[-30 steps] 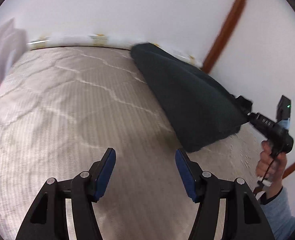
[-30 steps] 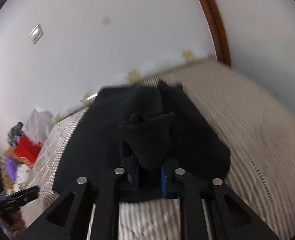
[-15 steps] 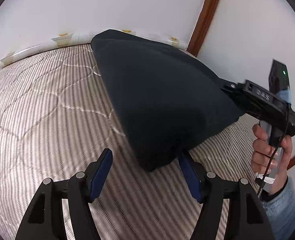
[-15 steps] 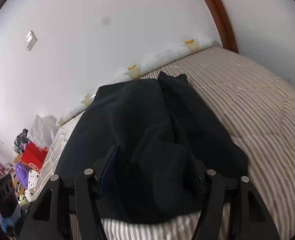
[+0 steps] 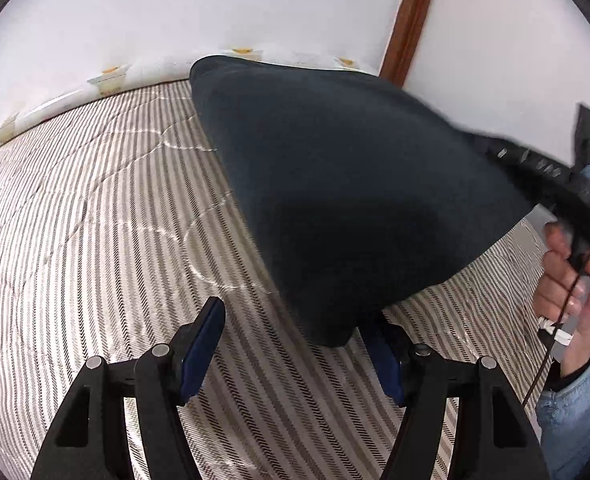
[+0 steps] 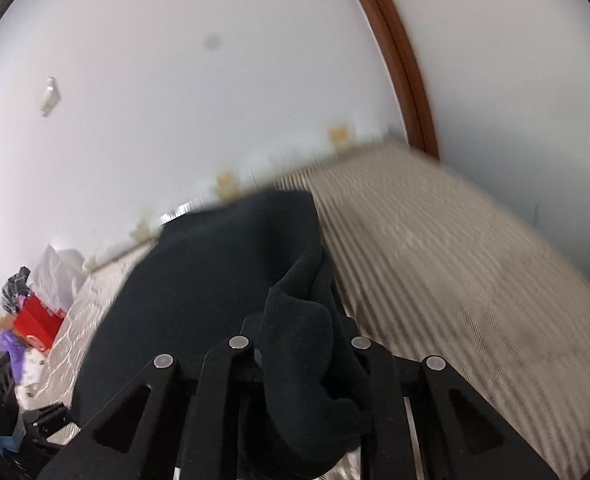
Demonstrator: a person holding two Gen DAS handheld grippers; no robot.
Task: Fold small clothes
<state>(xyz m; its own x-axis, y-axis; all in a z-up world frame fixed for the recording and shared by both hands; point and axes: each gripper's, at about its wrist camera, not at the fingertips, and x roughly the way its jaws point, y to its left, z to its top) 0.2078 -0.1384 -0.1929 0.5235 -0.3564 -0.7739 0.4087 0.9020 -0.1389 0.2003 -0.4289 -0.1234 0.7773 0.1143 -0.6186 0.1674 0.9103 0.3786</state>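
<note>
The dark garment [image 5: 359, 184] lies spread over the striped bed [image 5: 95, 240], reaching back to the pale flowered edging by the white wall [image 5: 175, 8], and its right corner is lifted off the cover. From the right wrist view the same garment [image 6: 215, 280] runs away from the camera, with a thick fold bunched up right at the fingers. A brown wooden door frame [image 5: 411, 16] stands behind the bed. Off the bed's left side, in the right wrist view, sit a red box [image 6: 35, 324] and white bags [image 6: 61, 276]. The right hand-held gripper [image 6: 299, 360] is closing its jaws, and the bunched fold sits squeezed between them, so it is grasping the garment; in the left wrist view a person's hand [image 5: 571, 280] in a blue sleeve holds this tool. The left hand-held gripper [image 5: 295, 320] stands released, jaws apart: the garment's near corner hangs just by the right blue pad [image 5: 387, 360], while the left pad is over bare bed
</note>
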